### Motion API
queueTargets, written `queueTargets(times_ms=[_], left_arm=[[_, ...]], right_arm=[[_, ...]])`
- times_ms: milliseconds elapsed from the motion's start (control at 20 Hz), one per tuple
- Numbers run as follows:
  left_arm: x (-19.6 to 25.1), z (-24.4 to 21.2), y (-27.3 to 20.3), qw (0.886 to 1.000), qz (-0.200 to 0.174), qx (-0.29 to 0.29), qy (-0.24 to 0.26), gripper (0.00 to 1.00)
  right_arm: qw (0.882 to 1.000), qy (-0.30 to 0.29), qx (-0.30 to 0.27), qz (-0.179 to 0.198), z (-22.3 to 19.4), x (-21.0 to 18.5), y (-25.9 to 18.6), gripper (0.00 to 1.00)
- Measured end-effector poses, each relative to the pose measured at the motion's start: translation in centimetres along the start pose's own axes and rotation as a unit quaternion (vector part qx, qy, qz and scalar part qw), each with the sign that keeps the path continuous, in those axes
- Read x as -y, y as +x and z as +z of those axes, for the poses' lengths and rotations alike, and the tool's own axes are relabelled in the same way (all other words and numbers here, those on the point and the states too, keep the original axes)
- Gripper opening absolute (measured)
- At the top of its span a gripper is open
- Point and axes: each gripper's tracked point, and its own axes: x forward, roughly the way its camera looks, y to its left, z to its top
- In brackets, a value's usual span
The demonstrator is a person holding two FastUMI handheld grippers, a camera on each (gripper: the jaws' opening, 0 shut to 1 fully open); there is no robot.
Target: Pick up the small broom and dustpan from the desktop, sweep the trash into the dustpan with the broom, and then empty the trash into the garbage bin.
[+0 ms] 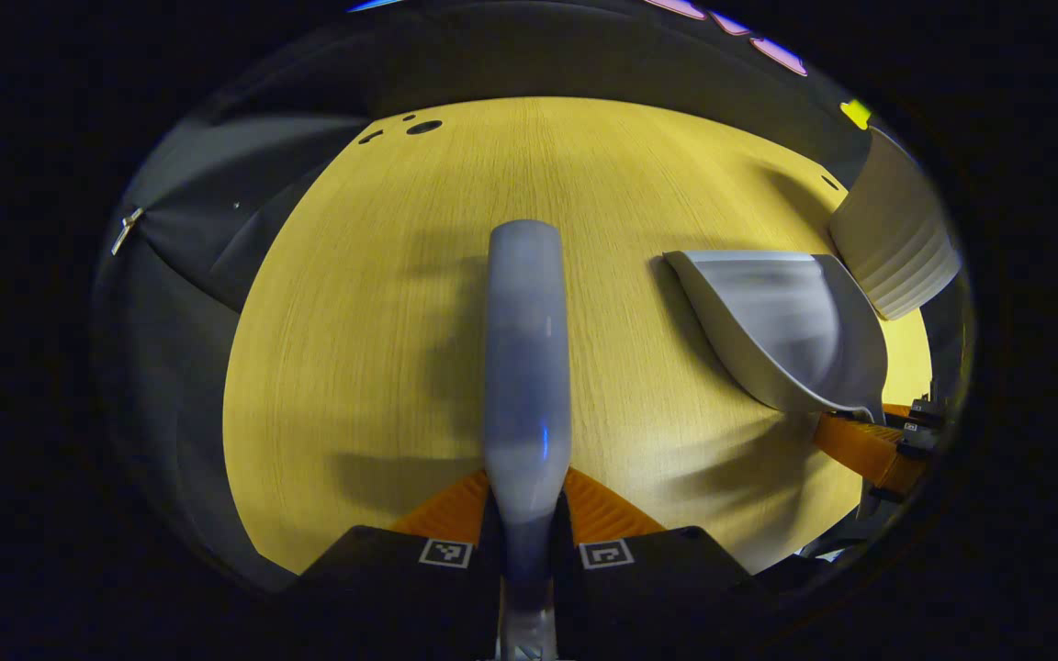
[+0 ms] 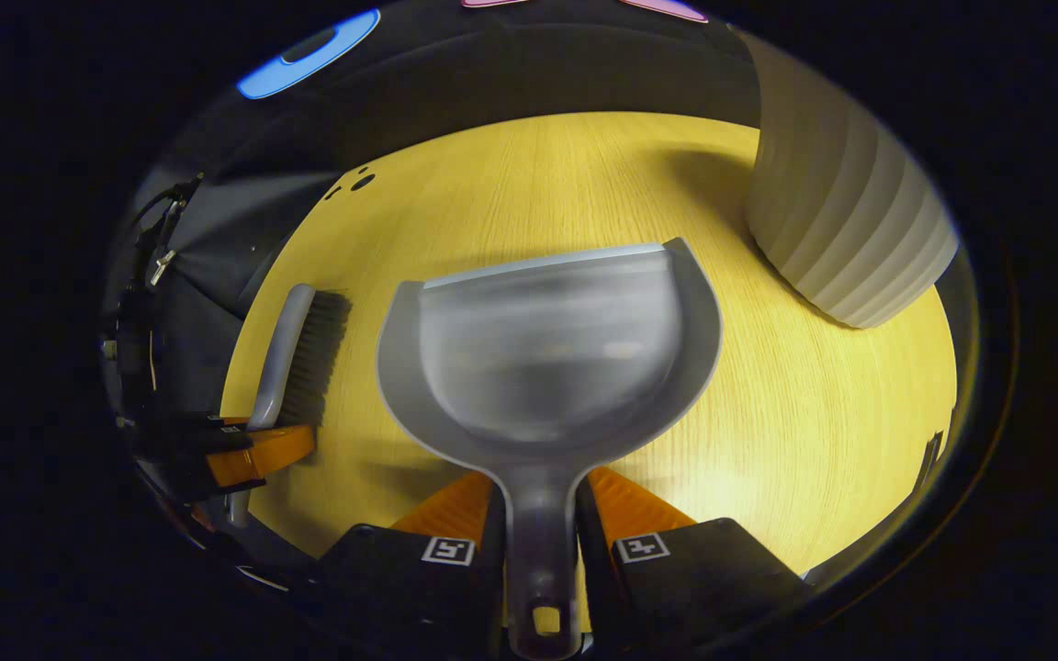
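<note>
Between the left gripper's (image 1: 526, 514) fingers, clamped, the small grey plastic broom (image 1: 526, 367) points straight ahead over the yellow wooden desktop (image 1: 382, 321). The right gripper (image 2: 543, 528) grips the grey plastic dustpan (image 2: 552, 358) by its handle, mouth forward. Beyond, the ribbed white garbage bin (image 2: 846, 229) stands near the desktop's far right edge.

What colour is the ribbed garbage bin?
Off-white ribbed garbage bin; clearest in the right gripper view.

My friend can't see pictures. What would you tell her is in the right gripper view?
A gripper holds a grey dustpan by its handle over a yellow wooden table. A ribbed white bin stands on the table at the upper right, and at the left a second gripper holds a small broom.
</note>
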Motion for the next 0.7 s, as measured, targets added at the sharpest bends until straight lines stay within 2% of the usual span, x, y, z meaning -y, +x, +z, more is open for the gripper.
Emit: queueTargets(times_ms=[100, 150, 200, 250, 350, 400, 500, 550, 600, 700], left_arm=[[0.2, 0.2, 0.0, 1.000, 0.001, 0.000, 0.004, 0.31], [0.3, 0.2, 0.1, 1.000, 0.001, -0.001, 0.006, 0.31], [0.2, 0.1, -0.1, 1.000, 0.002, 0.000, 0.008, 0.30], [0.2, 0.1, -0.4, 1.000, 0.005, 0.005, 0.009, 0.30], [0.0, 0.5, -0.8, 1.000, 0.009, 0.015, 0.009, 0.31], [0.0, 0.4, -1.1, 1.000, 0.009, 0.018, 0.009, 0.47], [0.0, 0.3, -2.1, 0.999, 0.008, 0.032, 0.011, 0.77], [-0.3, 0.6, -2.9, 0.999, 0.015, 0.044, 0.014, 0.84], [-0.6, 1.1, -4.0, 0.998, 0.025, 0.058, 0.016, 0.98], [-0.7, 1.7, -5.7, 0.995, 0.032, 0.092, 0.017, 0.97]], right_arm=[[1.000, 0.000, 0.001, -0.002, 0.0, 0.2, 0.1, 0.48], [1.000, 0.000, 0.001, -0.001, 0.0, 0.1, 0.0, 0.40], [1.000, 0.002, 0.001, 0.005, 0.1, 0.0, -0.2, 0.54], [1.000, 0.003, 0.004, 0.012, 0.1, -0.4, -0.2, 0.48], [1.000, 0.004, 0.009, 0.016, 0.2, -0.6, -0.9, 0.71], [1.000, 0.003, 0.013, 0.017, 0.3, -0.5, -1.2, 0.98], [0.999, 0.006, 0.025, 0.021, 0.6, -0.6, -2.4, 0.99], [0.999, 0.005, 0.034, 0.020, 0.9, -0.6, -3.1, 0.99], [0.999, 0.002, 0.047, 0.018, 1.4, -0.3, -3.8, 0.99], [0.997, -0.005, 0.076, 0.014, 2.5, 0.2, -5.6, 0.99]])
